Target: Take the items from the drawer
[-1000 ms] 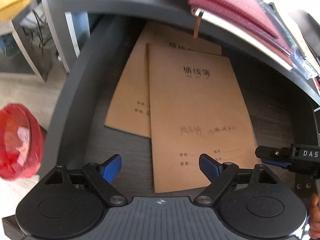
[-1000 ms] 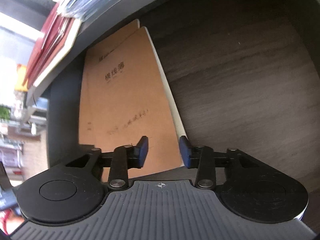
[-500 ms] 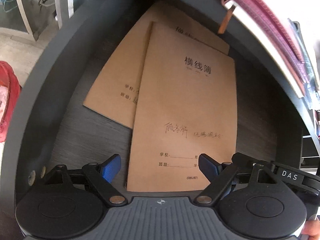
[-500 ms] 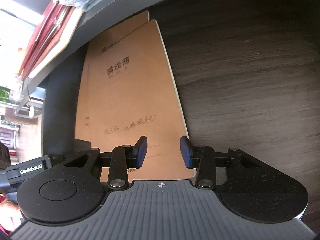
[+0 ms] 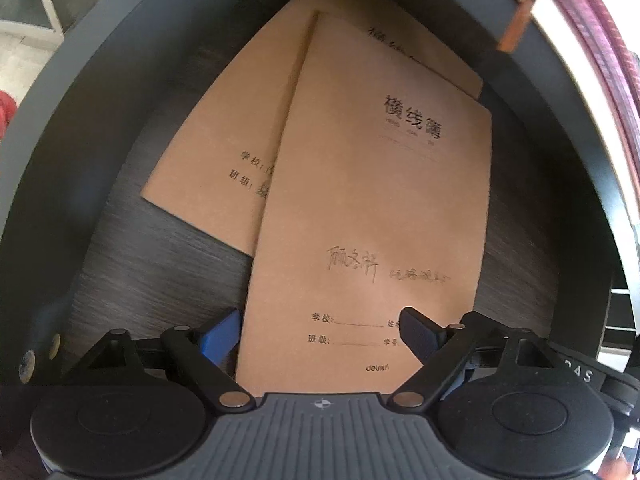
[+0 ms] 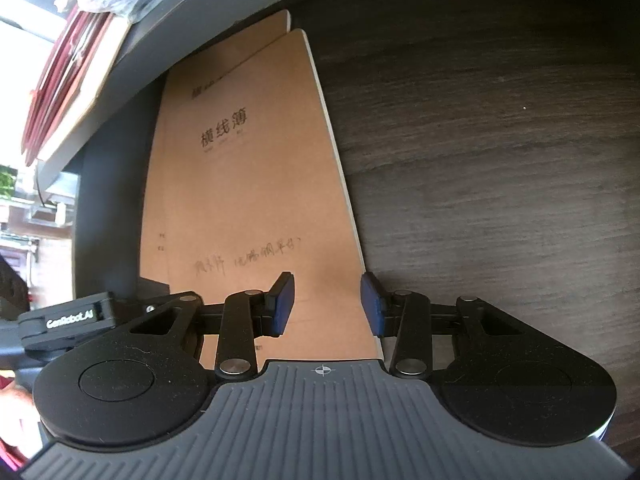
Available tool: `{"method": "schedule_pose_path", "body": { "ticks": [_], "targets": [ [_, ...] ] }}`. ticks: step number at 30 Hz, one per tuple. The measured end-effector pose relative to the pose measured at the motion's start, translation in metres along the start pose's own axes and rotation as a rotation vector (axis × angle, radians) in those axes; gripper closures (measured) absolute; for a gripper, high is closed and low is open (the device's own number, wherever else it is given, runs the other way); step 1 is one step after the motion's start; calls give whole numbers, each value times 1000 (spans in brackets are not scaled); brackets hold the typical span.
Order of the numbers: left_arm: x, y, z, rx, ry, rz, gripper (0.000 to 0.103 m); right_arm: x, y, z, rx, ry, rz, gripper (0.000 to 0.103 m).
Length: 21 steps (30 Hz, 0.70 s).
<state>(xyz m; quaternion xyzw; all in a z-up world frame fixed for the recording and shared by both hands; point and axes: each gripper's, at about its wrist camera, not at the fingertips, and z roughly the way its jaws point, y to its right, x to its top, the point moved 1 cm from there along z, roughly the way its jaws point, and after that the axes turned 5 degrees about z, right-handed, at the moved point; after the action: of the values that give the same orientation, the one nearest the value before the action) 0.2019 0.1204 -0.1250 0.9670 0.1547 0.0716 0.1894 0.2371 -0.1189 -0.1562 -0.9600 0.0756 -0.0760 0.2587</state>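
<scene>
Two brown paper notebooks lie overlapped on the dark floor of the open drawer (image 5: 152, 264). The top notebook (image 5: 372, 216) bears printed and handwritten characters; the lower notebook (image 5: 224, 148) sticks out to its left. My left gripper (image 5: 320, 336) hovers over the top notebook's near end. Its jaws are opening, one finger at the book's left edge and the other over the cover, with nothing pressed between them. My right gripper (image 6: 328, 304) is open above the top notebook (image 6: 248, 184), at its near right corner, with one pad by the book's right edge.
The grey drawer wall (image 5: 80, 92) curves round the left side. Red folders and books (image 6: 68, 80) lie on the desktop above the drawer's back. Bare dark wood (image 6: 500, 160) spreads right of the notebooks. The left tool's body (image 6: 68, 316) sits close beside my right gripper.
The left gripper has dropped deeper into the drawer and rolled, so the notebooks loom larger and the red object at the left has nearly left view. The right gripper edged toward the notebook's right edge.
</scene>
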Motion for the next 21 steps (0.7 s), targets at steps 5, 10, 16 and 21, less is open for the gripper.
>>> {"method": "schedule_pose_path", "body": {
  "ticks": [5,10,16,21],
  "targets": [
    [2,6,4,18,-12,20,11,1,-1,3,-16,-1,-12,59],
    [3,8,2,30,-11,31,12,2,-3,5,-30,-2,-20,58],
    [-3,3,-23,-37,71,23,14,6,19,4,74,-28,108,55],
    [-9,-4,-41,-128,125,12,14,7,30,3,121,-45,157,56]
  ]
}}
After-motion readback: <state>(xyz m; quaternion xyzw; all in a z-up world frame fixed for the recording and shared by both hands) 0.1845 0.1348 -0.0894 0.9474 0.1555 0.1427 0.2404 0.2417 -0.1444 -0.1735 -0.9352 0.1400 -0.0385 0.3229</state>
